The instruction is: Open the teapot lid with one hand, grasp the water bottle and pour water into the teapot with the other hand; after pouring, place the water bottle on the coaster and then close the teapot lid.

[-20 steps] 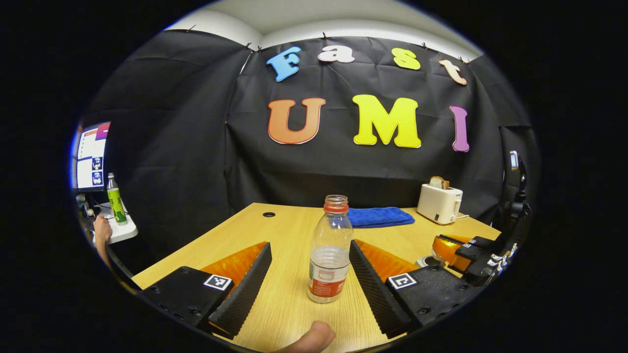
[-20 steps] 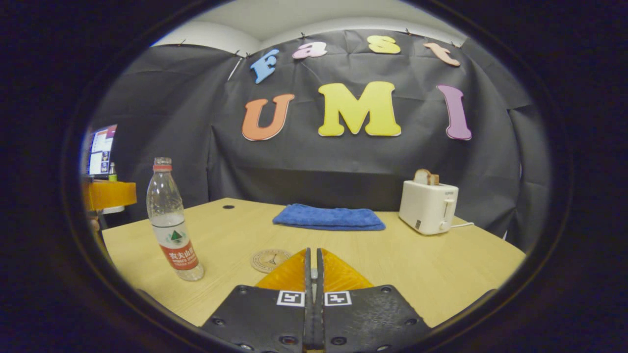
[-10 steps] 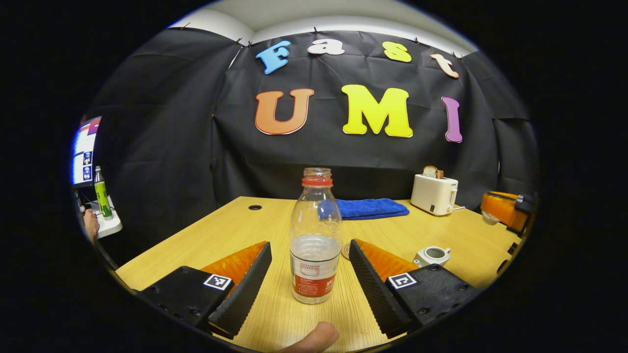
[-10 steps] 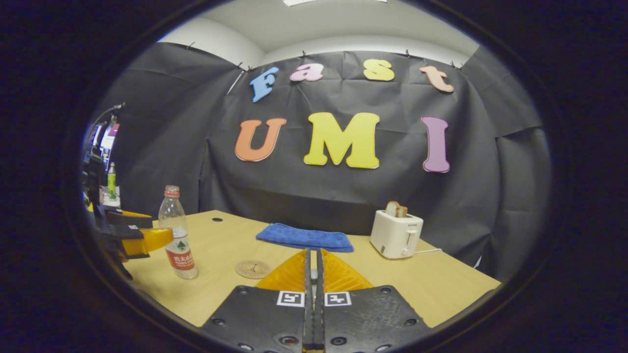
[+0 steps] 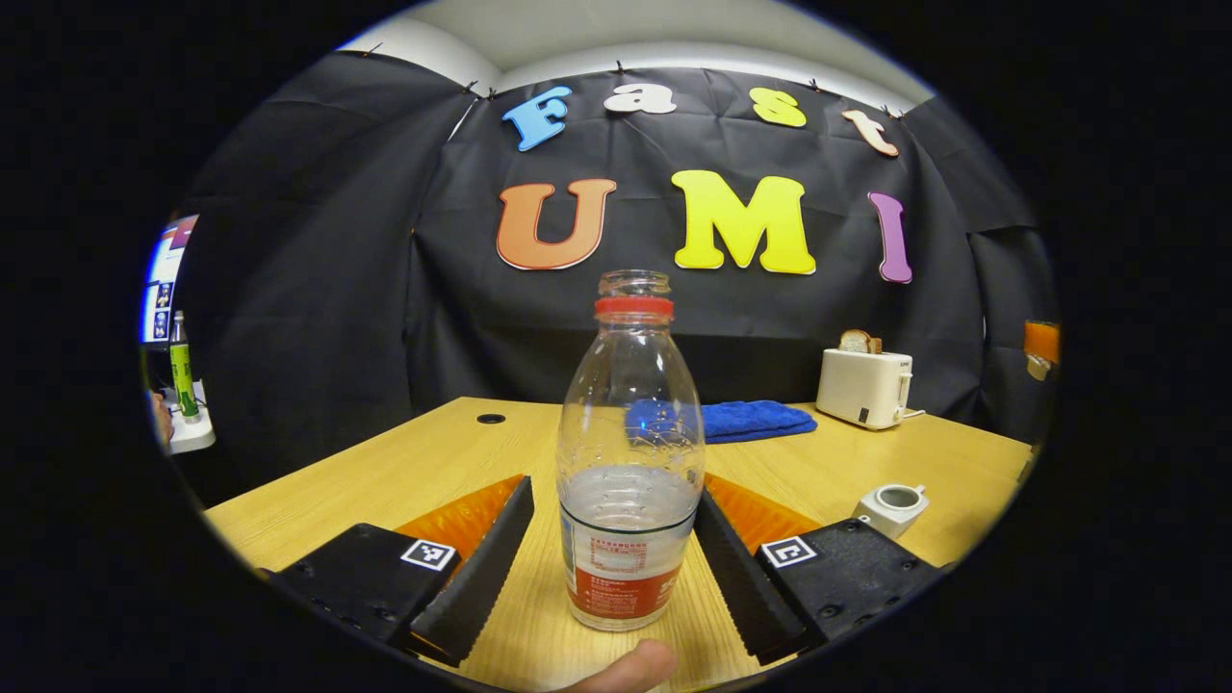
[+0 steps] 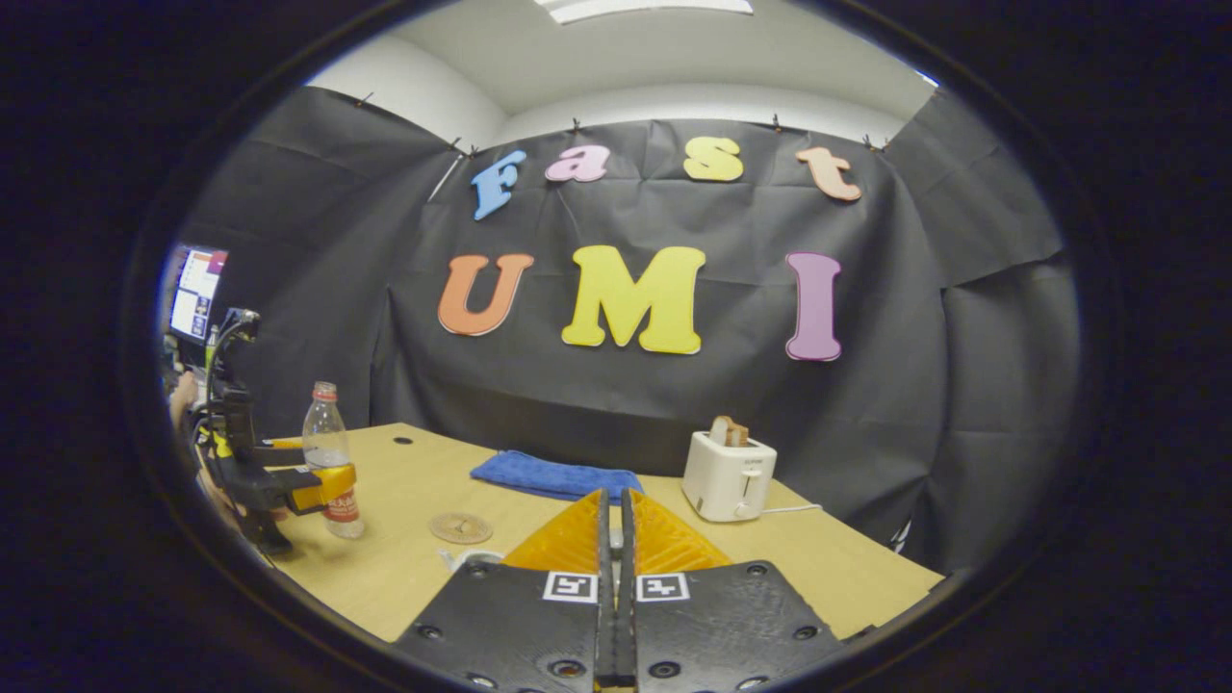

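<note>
A clear water bottle [image 5: 630, 462] with a red label and no cap stands upright on the wooden table [image 5: 433, 462], part full. My left gripper [image 5: 611, 489] is open, with one finger on each side of the bottle's lower body. The small white teapot [image 5: 890, 505] sits to the right with its top uncovered. My right gripper [image 5: 1041, 345] hangs high at the far right with a small white piece at its tip. In the right gripper view its fingers [image 6: 613, 496] are shut; the round coaster [image 6: 461, 527], teapot rim [image 6: 464, 556], bottle [image 6: 325, 452] and left gripper [image 6: 289, 481] lie below and left.
A folded blue cloth [image 5: 756, 420] lies at the back of the table, and a white toaster [image 5: 863, 387] with bread in it stands to its right. Off the table's left side are a screen and a green bottle [image 5: 180, 371]. A thumb tip [image 5: 626, 669] shows at the bottom.
My left gripper has moved forward, so the bottle now stands deep between its open fingers. My right gripper has risen up and away from the teapot, still shut.
</note>
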`<act>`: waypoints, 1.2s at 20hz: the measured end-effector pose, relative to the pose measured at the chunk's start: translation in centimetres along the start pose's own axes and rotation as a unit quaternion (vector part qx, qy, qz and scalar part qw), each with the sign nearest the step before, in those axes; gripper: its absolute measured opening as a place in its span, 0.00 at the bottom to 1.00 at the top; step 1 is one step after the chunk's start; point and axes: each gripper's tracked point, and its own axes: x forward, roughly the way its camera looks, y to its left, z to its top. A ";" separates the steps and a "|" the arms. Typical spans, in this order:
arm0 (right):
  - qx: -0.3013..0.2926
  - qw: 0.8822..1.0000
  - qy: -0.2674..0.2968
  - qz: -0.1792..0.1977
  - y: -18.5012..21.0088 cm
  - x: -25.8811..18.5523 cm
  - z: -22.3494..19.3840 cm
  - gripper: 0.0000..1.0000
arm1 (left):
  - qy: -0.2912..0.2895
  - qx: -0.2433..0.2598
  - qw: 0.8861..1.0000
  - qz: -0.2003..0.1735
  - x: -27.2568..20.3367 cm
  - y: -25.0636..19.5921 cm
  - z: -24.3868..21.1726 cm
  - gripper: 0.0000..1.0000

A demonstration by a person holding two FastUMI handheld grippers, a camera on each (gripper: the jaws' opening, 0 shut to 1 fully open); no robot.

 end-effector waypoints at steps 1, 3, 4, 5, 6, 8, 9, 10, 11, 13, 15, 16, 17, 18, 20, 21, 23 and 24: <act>0.002 1.000 0.001 -0.003 -0.3 0.1 0.0 0.00 | 0.004 0.000 1.000 -0.006 0.4 -0.3 -0.3 0.97; 0.003 1.000 0.000 -0.007 -0.9 0.0 0.2 0.00 | 0.024 0.003 1.000 -0.006 0.8 -0.3 -1.3 0.86; 0.002 1.000 -0.002 -0.010 -1.2 0.1 0.3 0.00 | 0.022 0.008 1.000 0.003 0.8 0.2 -1.0 0.80; 0.002 1.000 -0.003 -0.013 -1.5 0.0 0.4 0.00 | 0.029 0.016 0.999 0.011 0.8 0.3 -0.9 0.80; 0.004 1.000 -0.001 -0.014 -1.7 0.0 0.3 0.00 | 0.037 0.027 0.999 0.020 0.5 0.4 -0.8 0.78; 0.009 1.000 0.005 -0.014 -2.1 0.1 0.2 0.00 | 0.052 0.056 0.997 0.029 0.1 0.1 -0.4 0.78; 0.010 1.000 0.008 -0.014 -2.4 0.2 0.1 0.00 | 0.058 0.075 0.995 0.032 -0.2 -0.2 -0.1 0.77; 0.009 1.000 0.012 -0.013 -2.5 0.2 0.0 0.00 | 0.064 0.096 0.993 0.035 -0.4 -0.4 0.1 0.77; 0.010 1.000 0.014 -0.010 -2.7 0.3 -0.2 0.00 | 0.067 0.115 0.990 0.036 -0.5 -0.7 0.5 0.77; 0.013 1.000 0.023 -0.011 -3.2 0.3 -0.5 0.00 | 0.079 0.152 0.985 0.034 -0.8 -1.6 0.9 0.76; 0.018 0.999 0.026 -0.010 -3.7 0.4 -0.4 0.00 | 0.082 0.204 0.975 0.036 -1.1 -2.5 1.6 0.76; 0.020 0.999 0.027 -0.010 -3.9 0.3 -0.4 0.00 | 0.083 0.233 0.968 0.037 -1.1 -2.7 1.8 0.76; 0.021 0.999 0.028 -0.012 -4.2 0.3 -0.3 0.00 | 0.086 0.262 0.961 0.036 -1.0 -3.1 1.9 0.81; 0.021 0.999 0.027 -0.015 -4.6 0.3 -0.3 0.00 | 0.090 0.289 0.953 0.032 -1.0 -3.7 1.9 0.76; 0.022 0.999 0.028 -0.023 -5.5 0.4 -0.3 0.00 | 0.113 0.333 0.936 0.025 -1.3 -4.3 1.0 0.75; 0.024 0.999 0.029 -0.026 -5.8 0.4 -0.3 0.00 | 0.122 0.354 0.927 0.023 -1.4 -4.5 0.7 0.75; 0.030 0.999 0.028 -0.028 -6.4 0.4 -0.1 0.00 | 0.126 0.406 0.905 0.017 -1.4 -5.3 0.1 0.75; 0.031 0.999 0.029 -0.028 -6.4 0.4 -0.1 0.00 | 0.131 0.430 0.893 0.015 -1.5 -5.6 -0.4 0.75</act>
